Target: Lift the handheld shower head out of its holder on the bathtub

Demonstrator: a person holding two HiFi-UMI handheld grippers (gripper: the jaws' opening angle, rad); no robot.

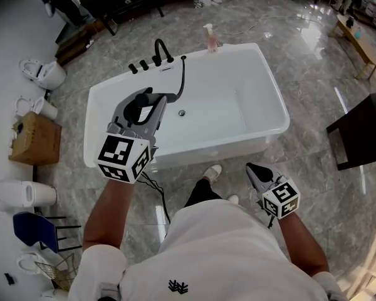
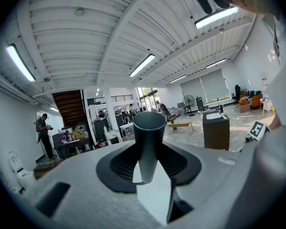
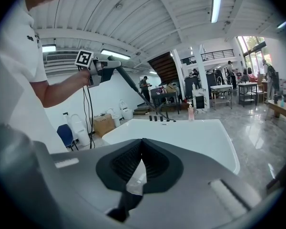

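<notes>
1. The left gripper (image 1: 153, 104) is raised over the near rim of the bathtub (image 1: 272, 99). Its fingers are closed on the dark handle of the shower head (image 2: 148, 144).
2. The shower head is out of its holder and in the air, touching both finger pads. Its long axis runs almost in line with the fingers, and its round end sticks out past the fingertips.
3. Seen from the right gripper view, it points away from the person and slopes down toward the far tub edge.
4. The hose (image 1: 182, 80) leaves beyond the fingertips and runs to the tub deck beside the faucet (image 1: 163, 47).
5. The right gripper (image 1: 254, 169) hangs low outside the tub, well apart from the shower head. Its fingertips are together with nothing between them.
</notes>
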